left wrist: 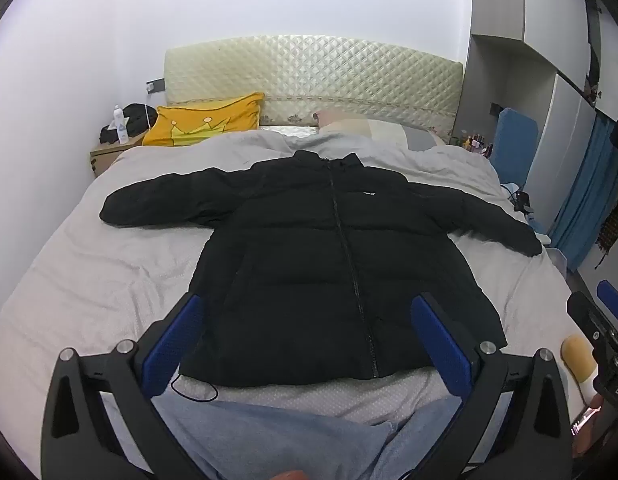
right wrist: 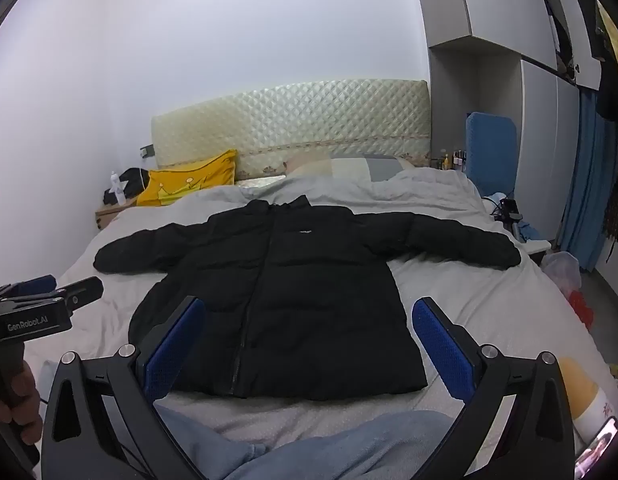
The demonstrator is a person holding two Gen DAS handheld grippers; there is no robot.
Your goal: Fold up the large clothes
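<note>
Your left gripper (left wrist: 305,344) stands nearest the lens, its blue-padded black fingers (left wrist: 177,344) spread wide with nothing between them, hovering over the hem of the black puffer jacket (left wrist: 329,256). Your right gripper (right wrist: 309,344) is just as wide and empty, above the same hem from a little further right. Below both, your legs in pale blue trousers (right wrist: 349,440) rest on the near edge of the bed.

Beyond the fingers, the jacket lies flat, front up and zipped, on the light grey dotted bedsheet (left wrist: 89,272), with both sleeves stretched out to the sides and its collar towards the cream quilted headboard (left wrist: 313,76). A thin black cord loops out from under the hem on the left.

Further out, a yellow pillow with a crown print (left wrist: 205,120) leans at the head of the bed, beside a grey and beige striped pillow (right wrist: 349,168). On the wooden bedside table (left wrist: 105,156) stand a white bottle (left wrist: 120,124) and a black bundle; what the bottle holds you cannot tell
</note>
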